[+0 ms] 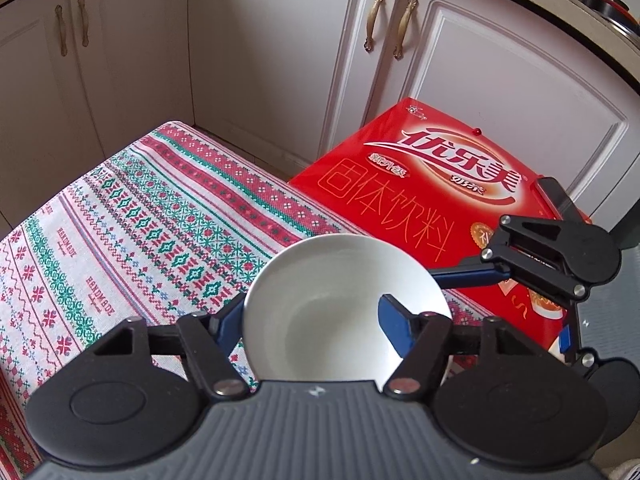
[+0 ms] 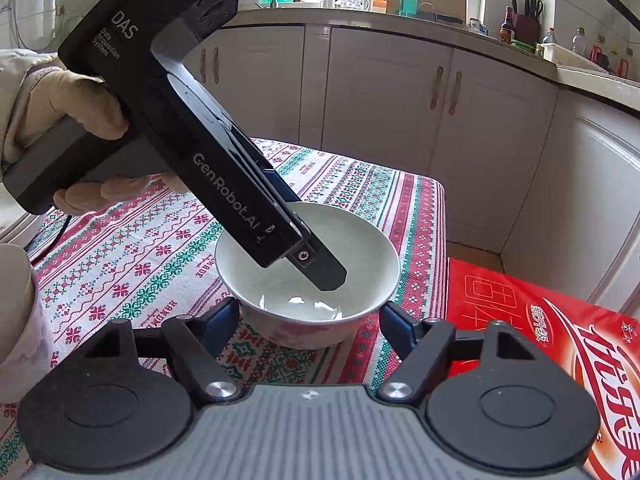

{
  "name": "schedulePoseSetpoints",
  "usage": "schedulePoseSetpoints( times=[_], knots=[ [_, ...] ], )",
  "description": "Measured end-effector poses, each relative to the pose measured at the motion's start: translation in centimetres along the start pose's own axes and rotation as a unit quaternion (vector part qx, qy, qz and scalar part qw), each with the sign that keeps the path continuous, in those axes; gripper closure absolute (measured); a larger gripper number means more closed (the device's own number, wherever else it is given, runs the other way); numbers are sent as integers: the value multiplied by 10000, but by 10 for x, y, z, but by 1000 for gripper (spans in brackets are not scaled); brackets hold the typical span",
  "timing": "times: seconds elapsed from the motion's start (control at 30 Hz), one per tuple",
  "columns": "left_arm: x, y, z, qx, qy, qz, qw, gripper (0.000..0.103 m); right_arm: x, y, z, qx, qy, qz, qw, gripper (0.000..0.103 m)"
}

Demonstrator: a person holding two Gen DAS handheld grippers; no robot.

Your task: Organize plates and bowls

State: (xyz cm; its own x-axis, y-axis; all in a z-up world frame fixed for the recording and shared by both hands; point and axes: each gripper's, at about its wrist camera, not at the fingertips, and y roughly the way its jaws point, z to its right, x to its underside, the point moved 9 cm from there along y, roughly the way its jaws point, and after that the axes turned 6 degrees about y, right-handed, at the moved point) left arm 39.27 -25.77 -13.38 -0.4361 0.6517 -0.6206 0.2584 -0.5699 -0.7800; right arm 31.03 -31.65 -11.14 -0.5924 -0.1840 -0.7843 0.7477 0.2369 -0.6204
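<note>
A white bowl (image 1: 340, 304) with a faint red pattern on its outside sits near the right edge of the table, also in the right wrist view (image 2: 308, 276). My left gripper (image 1: 312, 320) straddles its left rim: one blue finger (image 1: 396, 324) is inside the bowl, the other is outside, and they stand apart. From the right wrist view its black body (image 2: 200, 140) reaches down into the bowl. My right gripper (image 2: 310, 320) is open, with a finger on each side of the bowl's base, apart from it. It also shows at the right of the left wrist view (image 1: 552, 252).
The table wears a red, green and white patterned cloth (image 1: 132, 216). A red drink carton (image 1: 440, 200) lies beside the table's right edge. White cabinet doors (image 1: 280, 60) stand behind. A countertop (image 2: 400, 12) holds bottles and jars.
</note>
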Motion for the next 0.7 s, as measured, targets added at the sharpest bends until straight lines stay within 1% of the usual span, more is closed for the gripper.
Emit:
schedulePoseSetpoints(
  times=[0.33,0.7],
  knots=[
    [5,-11,7,-4,-35,-24,10000,34,0,-10,-7,-40,-67,-33,10000,22],
    [8,-52,32,-79,-4,167,9998,34,-6,-48,-27,-90,-158,45,9998,22]
  ],
)
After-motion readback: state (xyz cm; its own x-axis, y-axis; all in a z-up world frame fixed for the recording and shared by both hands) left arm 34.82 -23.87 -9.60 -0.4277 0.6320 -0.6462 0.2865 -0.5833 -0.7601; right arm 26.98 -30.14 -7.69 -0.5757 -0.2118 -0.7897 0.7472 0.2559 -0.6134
